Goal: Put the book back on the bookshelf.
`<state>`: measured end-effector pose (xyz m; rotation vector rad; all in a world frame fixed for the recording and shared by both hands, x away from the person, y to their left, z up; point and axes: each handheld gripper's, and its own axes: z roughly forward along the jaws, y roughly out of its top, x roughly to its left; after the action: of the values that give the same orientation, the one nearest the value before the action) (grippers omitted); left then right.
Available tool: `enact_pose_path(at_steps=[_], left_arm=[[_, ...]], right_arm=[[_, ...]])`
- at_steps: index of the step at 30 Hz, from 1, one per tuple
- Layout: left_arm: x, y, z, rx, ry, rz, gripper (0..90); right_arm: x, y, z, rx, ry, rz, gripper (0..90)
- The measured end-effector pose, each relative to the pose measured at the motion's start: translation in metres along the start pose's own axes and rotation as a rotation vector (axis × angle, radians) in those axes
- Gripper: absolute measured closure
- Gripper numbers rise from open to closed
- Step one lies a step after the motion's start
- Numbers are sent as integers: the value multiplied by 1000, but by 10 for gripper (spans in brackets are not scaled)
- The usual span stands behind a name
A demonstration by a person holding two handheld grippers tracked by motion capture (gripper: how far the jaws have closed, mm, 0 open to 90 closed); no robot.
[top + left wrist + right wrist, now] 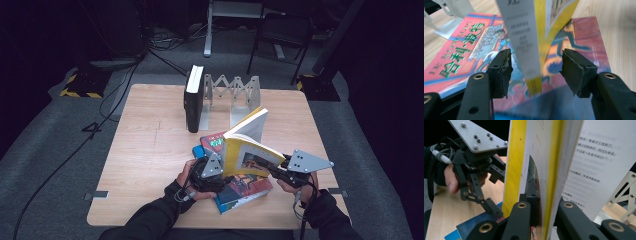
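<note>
Near the front edge of the table (150,150), the right gripper (277,172) is clenching the upright yellow paperback (245,150) above the flat red book (240,192), while the released left gripper (212,175) is straddling its spine.

Light wooden table (145,150), square-ish, sitting on grey carpet (60,145). Near the far edge, a black book (194,97) standing upright on its end, just beside a metal accordion-style book rack (235,95) with its white plates resting on the top. Closer to the near edge, a red and blue book (240,192) lying flat, cover up, Chinese lettering visible in the left gripper view (461,55). Another blue book (197,151) peeking out from under it, also flat on the wood.
</note>
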<state>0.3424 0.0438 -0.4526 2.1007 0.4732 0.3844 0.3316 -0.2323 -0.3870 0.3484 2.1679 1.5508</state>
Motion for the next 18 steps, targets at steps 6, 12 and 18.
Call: enact_pose_path(at_steps=[6,12,18], left_arm=[[4,5,4,-57,28,-34,405],[4,9,4,-89,12,-9,564],[5,9,6,-79,6,29,710]], right_arm=[[1,-1,-3,2,3,-2,835],[-2,-4,-8,21,-26,-7,780],[-13,-12,-18,61,-93,2,633]])
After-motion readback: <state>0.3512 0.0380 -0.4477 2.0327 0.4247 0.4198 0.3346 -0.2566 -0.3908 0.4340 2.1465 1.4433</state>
